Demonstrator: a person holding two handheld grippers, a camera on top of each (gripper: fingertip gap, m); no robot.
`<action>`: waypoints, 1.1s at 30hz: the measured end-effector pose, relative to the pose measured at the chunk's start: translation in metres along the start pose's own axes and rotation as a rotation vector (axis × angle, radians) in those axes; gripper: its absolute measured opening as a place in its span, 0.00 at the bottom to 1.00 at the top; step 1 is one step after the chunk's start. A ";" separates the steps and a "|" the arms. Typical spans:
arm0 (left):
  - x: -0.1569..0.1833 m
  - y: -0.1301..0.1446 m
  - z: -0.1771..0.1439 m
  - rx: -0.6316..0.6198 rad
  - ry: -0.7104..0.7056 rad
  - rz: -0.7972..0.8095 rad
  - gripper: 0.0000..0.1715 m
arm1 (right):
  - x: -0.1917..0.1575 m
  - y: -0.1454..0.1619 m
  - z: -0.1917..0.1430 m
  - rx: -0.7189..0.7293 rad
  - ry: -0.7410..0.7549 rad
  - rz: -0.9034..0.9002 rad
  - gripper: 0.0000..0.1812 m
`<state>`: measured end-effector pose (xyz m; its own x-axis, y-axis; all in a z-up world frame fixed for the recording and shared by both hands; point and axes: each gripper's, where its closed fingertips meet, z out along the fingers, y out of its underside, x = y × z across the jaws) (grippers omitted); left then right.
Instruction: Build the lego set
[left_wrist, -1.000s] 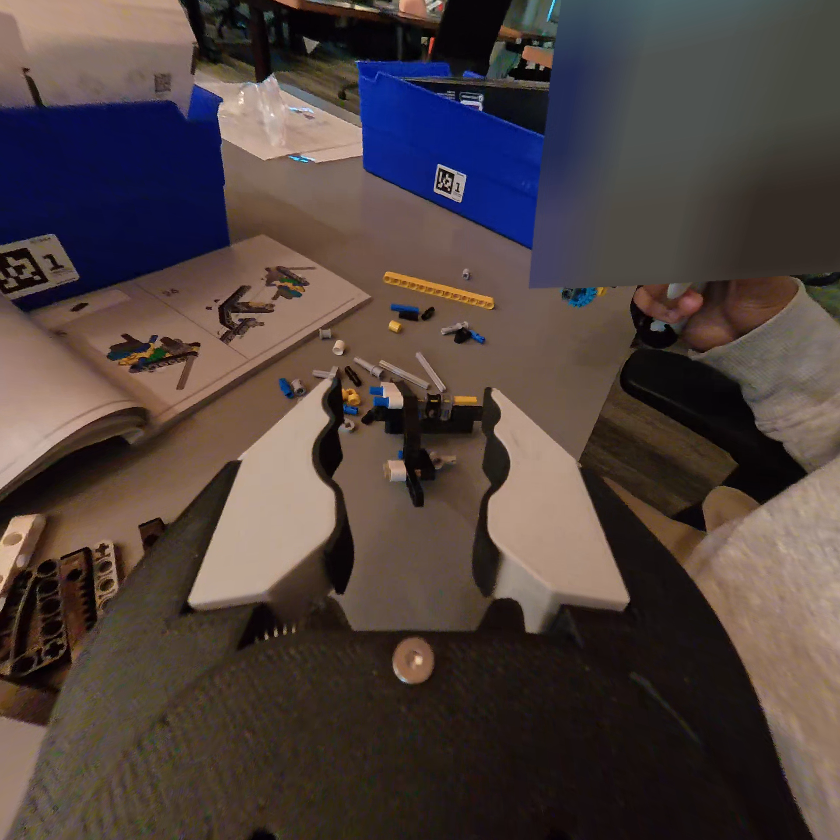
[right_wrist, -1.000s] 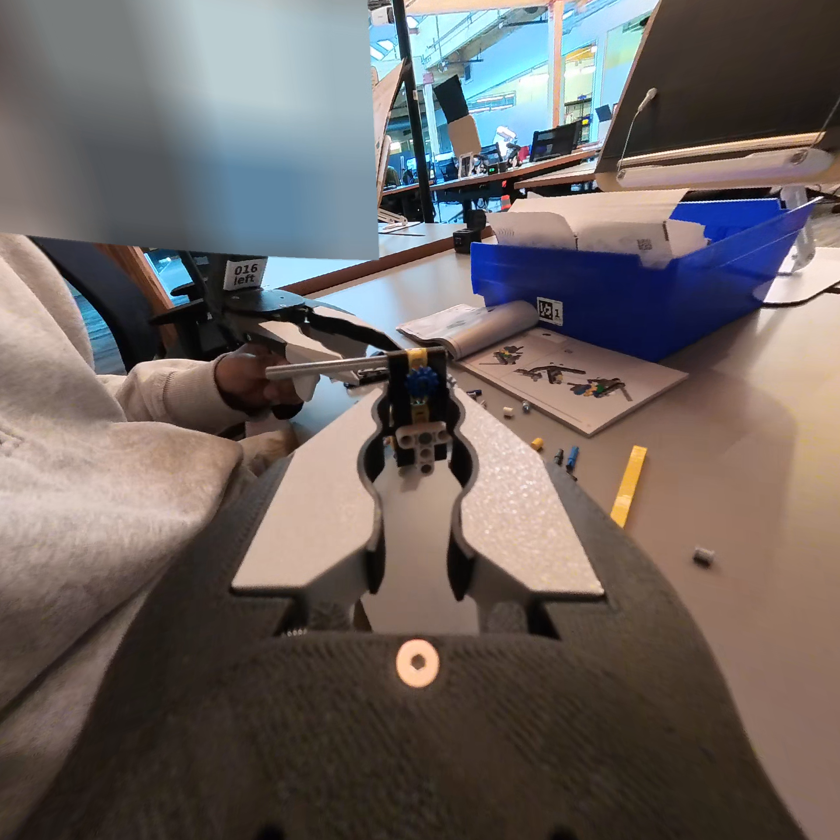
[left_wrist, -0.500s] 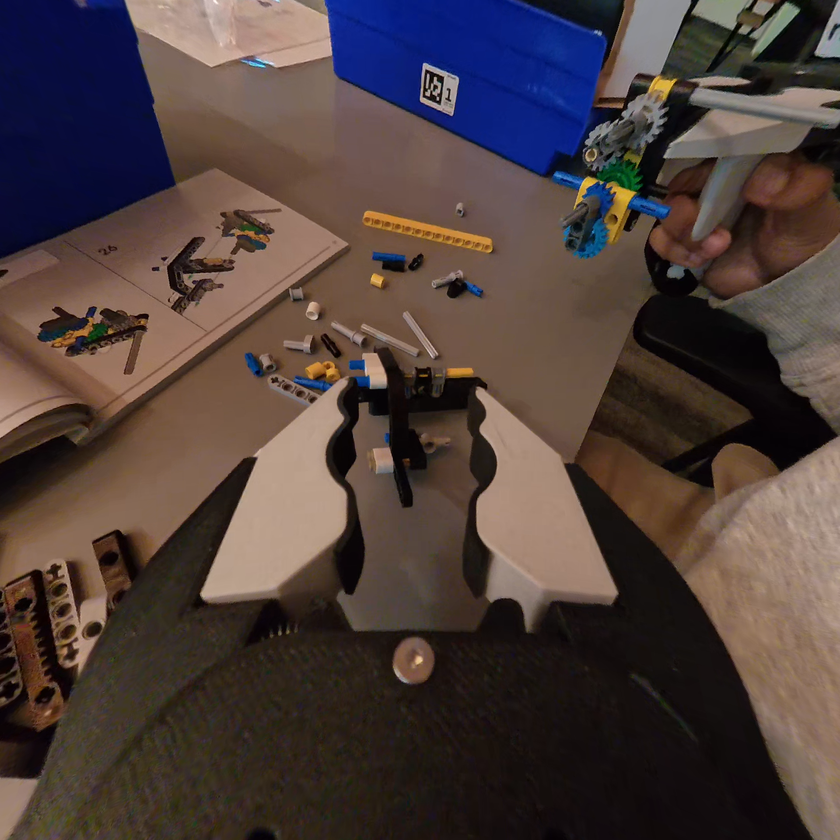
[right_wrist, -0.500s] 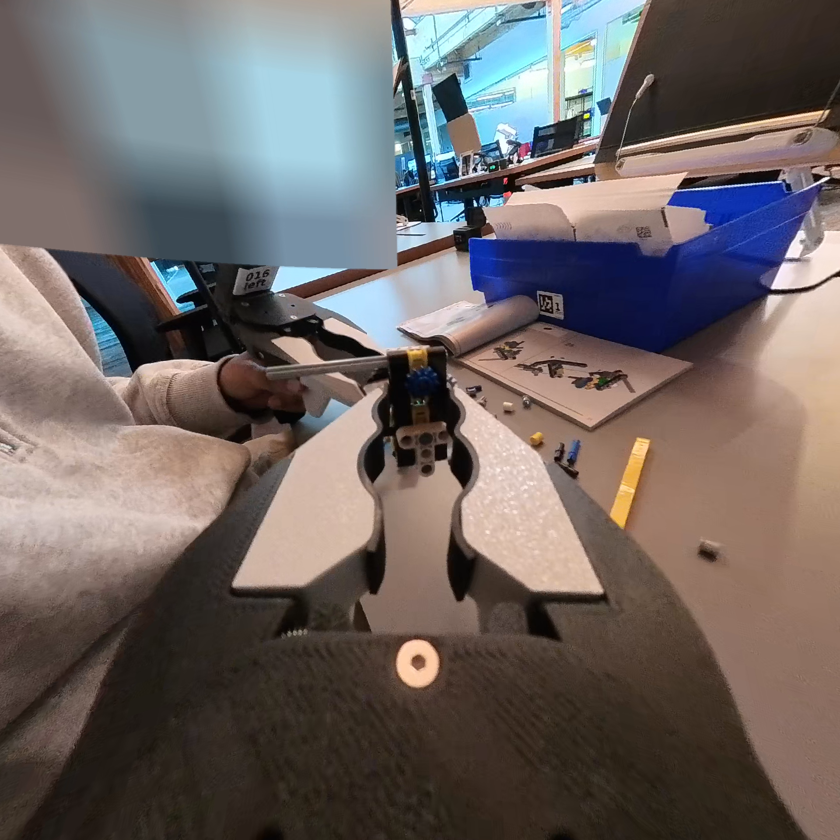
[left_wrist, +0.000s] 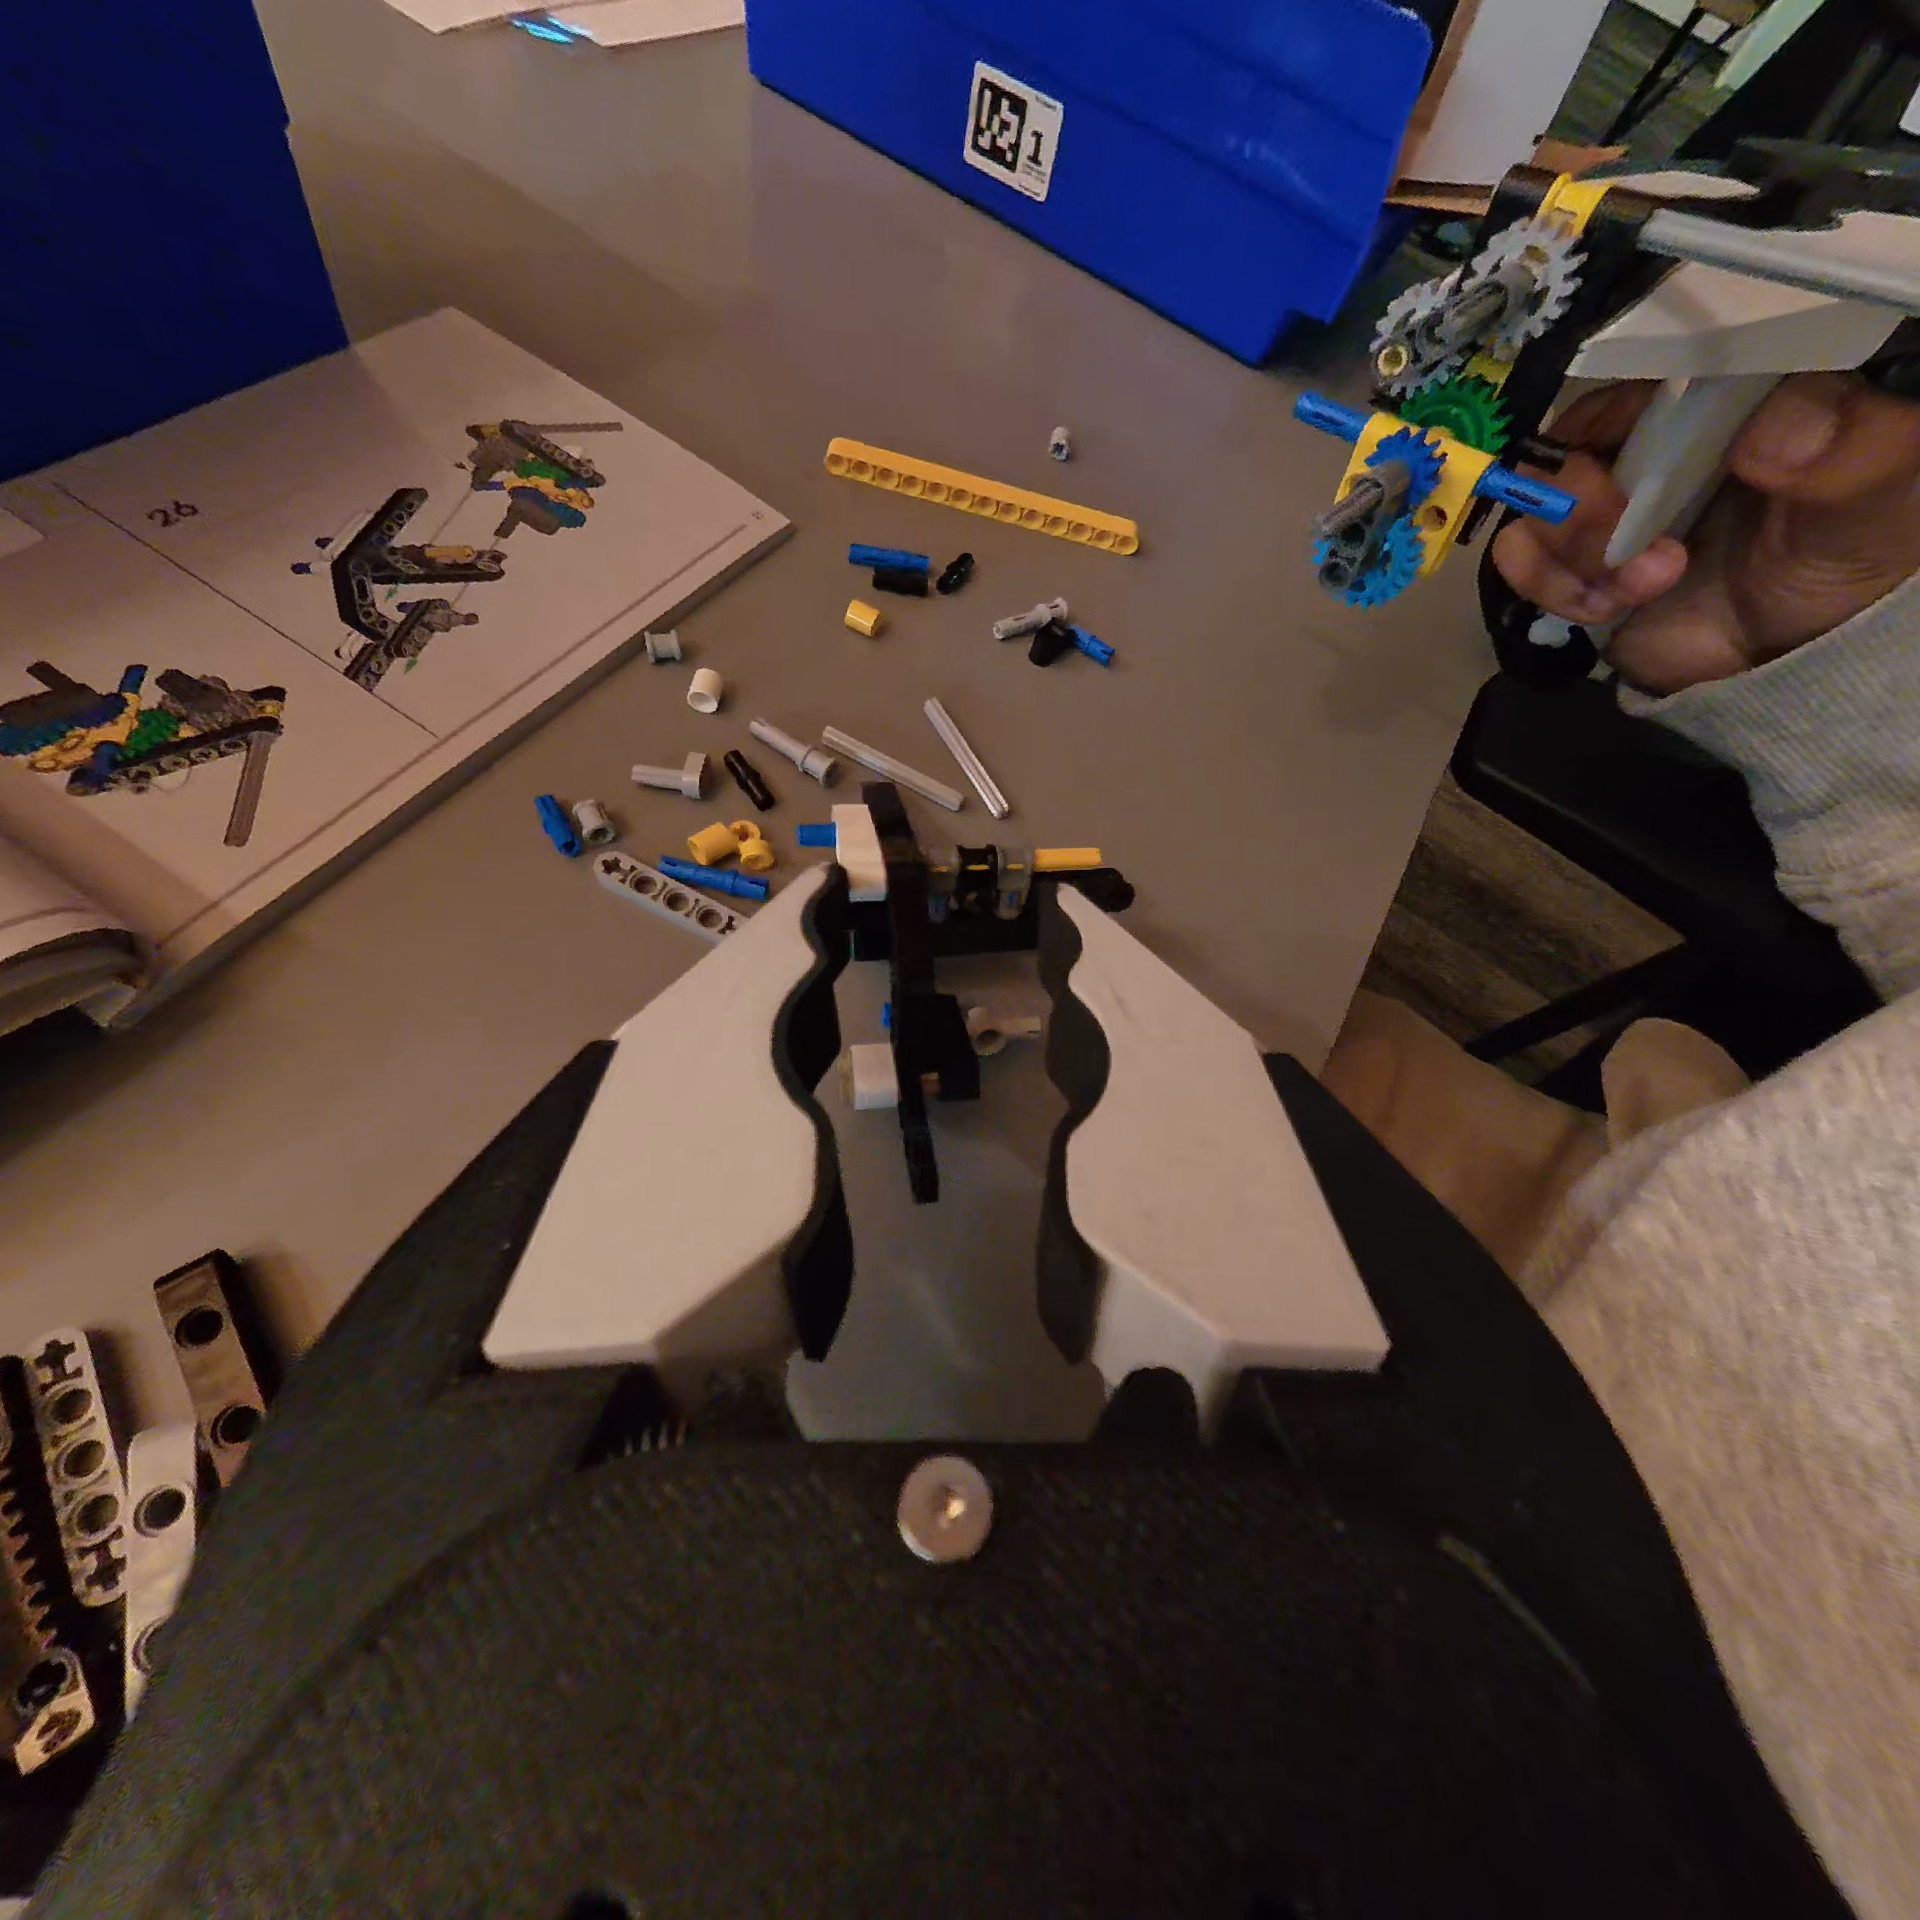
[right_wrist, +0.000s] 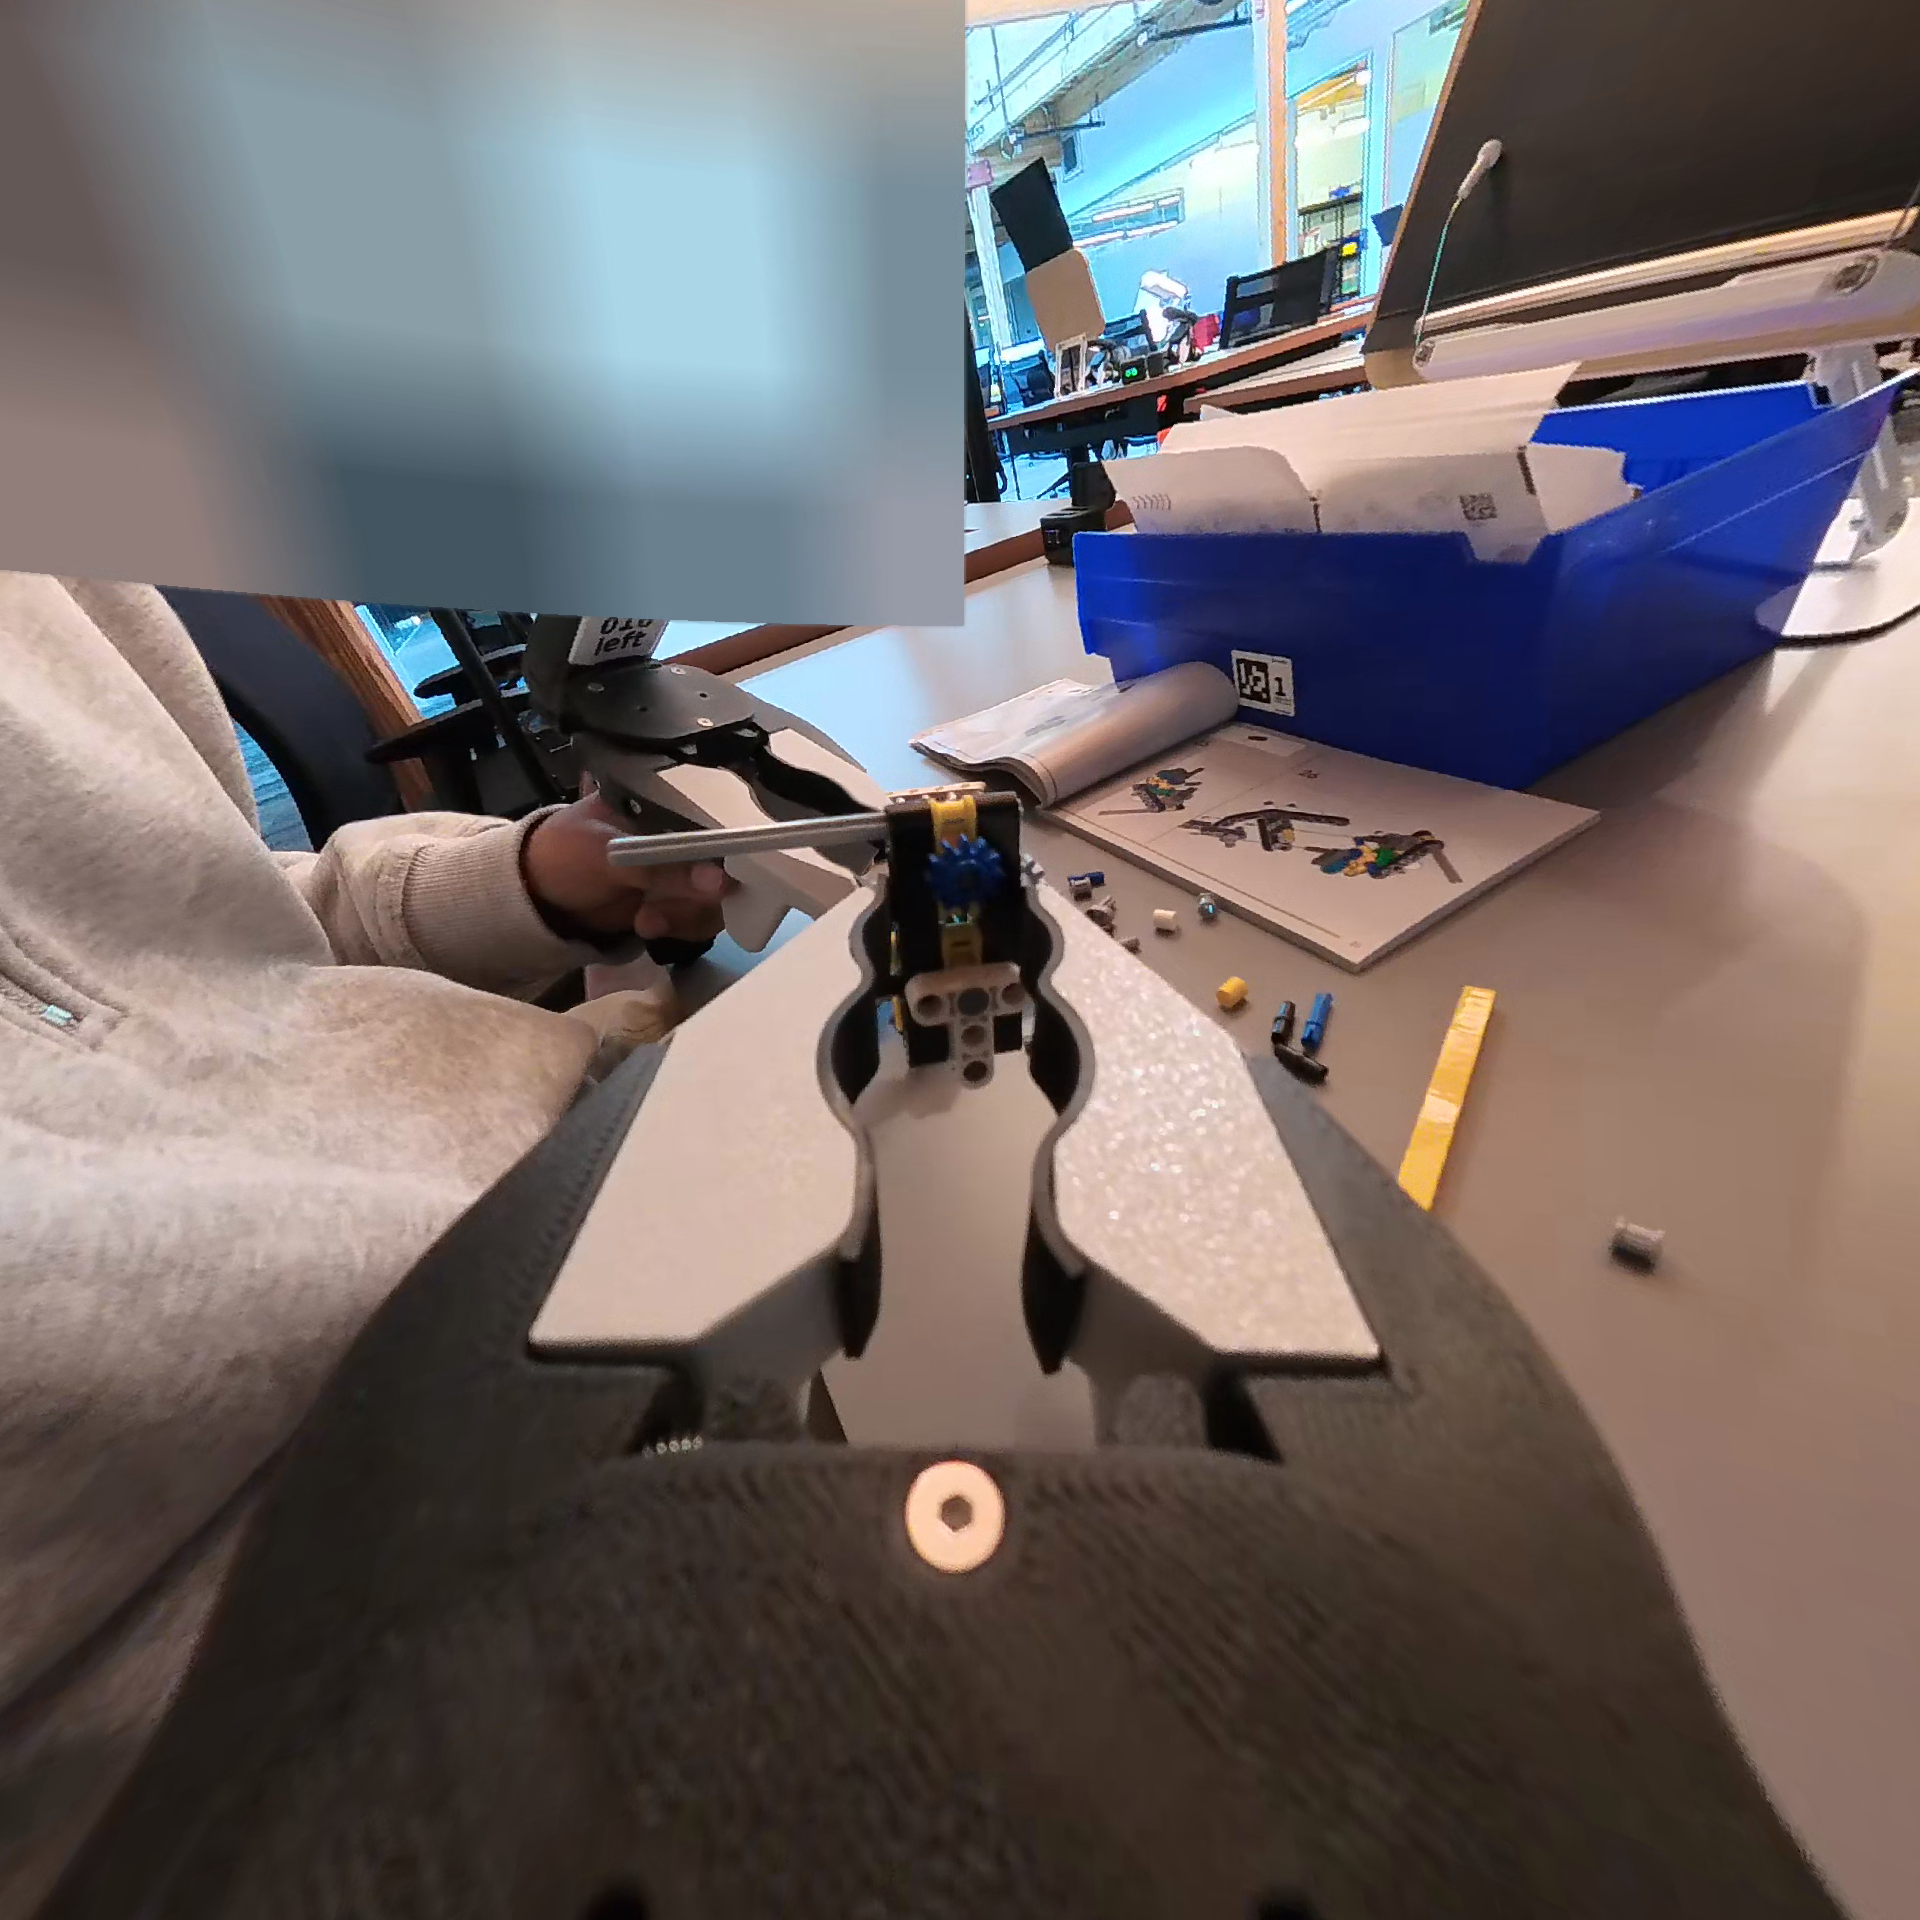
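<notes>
The gear assembly (right_wrist: 961, 935), a black frame with yellow beams, blue, green and grey gears and a long grey axle, is clamped in the right gripper (right_wrist: 956, 997), held in the air off the table edge (left_wrist: 1299, 831). The left gripper (left_wrist: 940, 935) appears closed on a black sub-assembly (left_wrist: 925, 935) above the table; pad contact is partly hidden. Loose pins (left_wrist: 883, 566), axles (left_wrist: 966, 758) and a yellow beam (left_wrist: 982, 499) lie beyond that sub-assembly, with the instruction booklet (left_wrist: 416, 582) to its left.

Risk: misalignment while mating the two builds could skew the axle or pop gears off; a piece dropped past the table edge may be lost.
</notes>
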<state>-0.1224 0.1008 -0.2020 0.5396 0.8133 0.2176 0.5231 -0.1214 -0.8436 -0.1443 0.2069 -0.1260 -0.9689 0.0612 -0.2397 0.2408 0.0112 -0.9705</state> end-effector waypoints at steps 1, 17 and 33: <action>0.000 0.000 0.000 -0.003 0.000 0.000 0.20 | 0.001 0.000 0.000 -0.001 0.000 0.002 0.12; 0.000 -0.001 -0.001 0.007 0.017 -0.019 0.20 | 0.002 0.005 0.002 -0.015 -0.002 0.009 0.13; -0.001 0.000 -0.001 0.003 0.022 -0.026 0.21 | 0.001 0.007 0.001 -0.025 -0.007 0.010 0.12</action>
<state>-0.1228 0.0998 -0.2015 0.5403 0.8035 0.2501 0.5352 -0.0988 -0.8389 -0.1440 0.2056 -0.1326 -0.9668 0.0547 -0.2496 0.2518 0.0358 -0.9671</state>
